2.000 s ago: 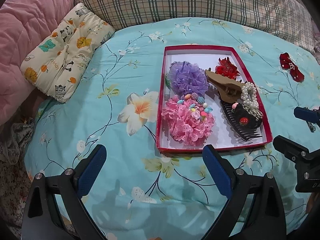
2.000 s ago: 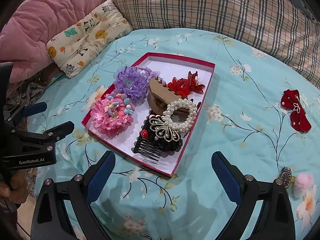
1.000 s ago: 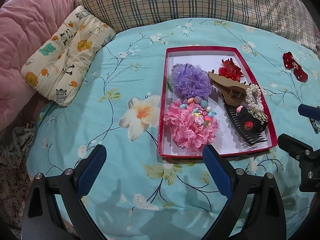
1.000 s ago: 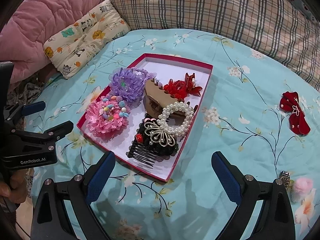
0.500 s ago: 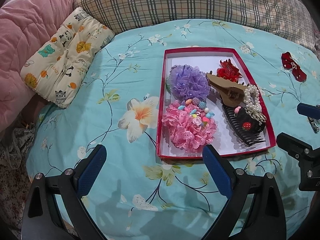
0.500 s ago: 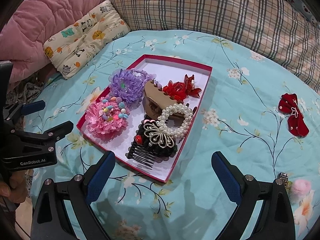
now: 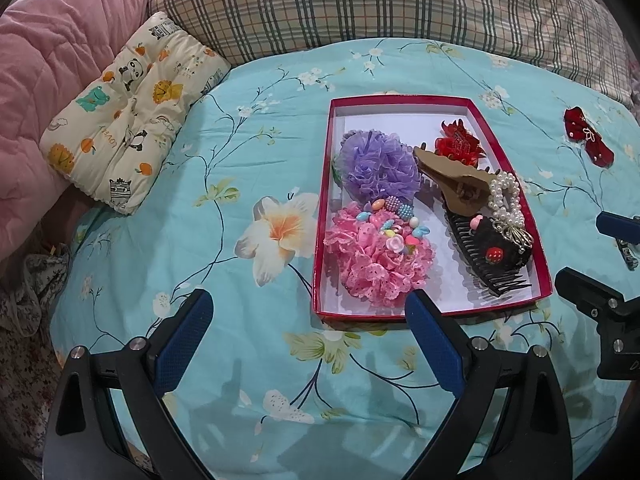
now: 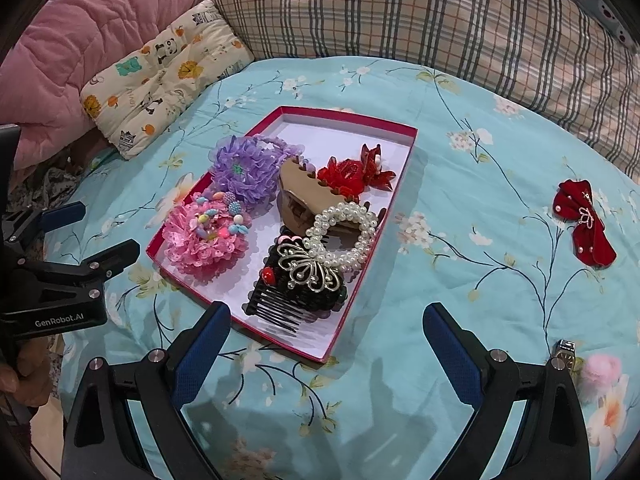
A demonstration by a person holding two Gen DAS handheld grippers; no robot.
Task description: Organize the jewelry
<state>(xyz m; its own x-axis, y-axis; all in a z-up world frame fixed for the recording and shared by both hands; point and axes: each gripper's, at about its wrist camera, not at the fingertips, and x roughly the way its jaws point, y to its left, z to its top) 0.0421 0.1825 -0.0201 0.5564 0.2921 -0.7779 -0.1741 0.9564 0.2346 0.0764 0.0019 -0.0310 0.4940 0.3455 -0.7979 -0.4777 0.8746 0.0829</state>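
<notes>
Little has been moved since earlier: both the left claw (image 7: 308, 332) and right claw (image 8: 326, 344) are held apart, empty, before the red tray (image 8: 372, 276) on the bed (image 8: 460, 280).

A red tray (image 8: 404, 184) of hair accessories lies on the floral bedspread (image 8: 460, 288); a red bow (image 8: 585, 224) sits well apart, far right.

One red tray (image 8: 404, 168). Inside: two scrunchies, purple (image 8: 244, 168) and pink (image 8: 204, 240); one tan claw clip (image 8: 300, 196); one red flower clip (image 8: 354, 174); one pearl bracelet (image 8: 344, 236); one black comb (image 8: 296, 288). On the bed (image 8: 440, 240): one red bow (image 8: 584, 224), one watch (image 8: 563, 350), one pink pompom (image 8: 602, 372). Three pillows: pink (image 7: 44, 56), plaid (image 7: 380, 4), cartoon (image 7: 128, 108).
</notes>
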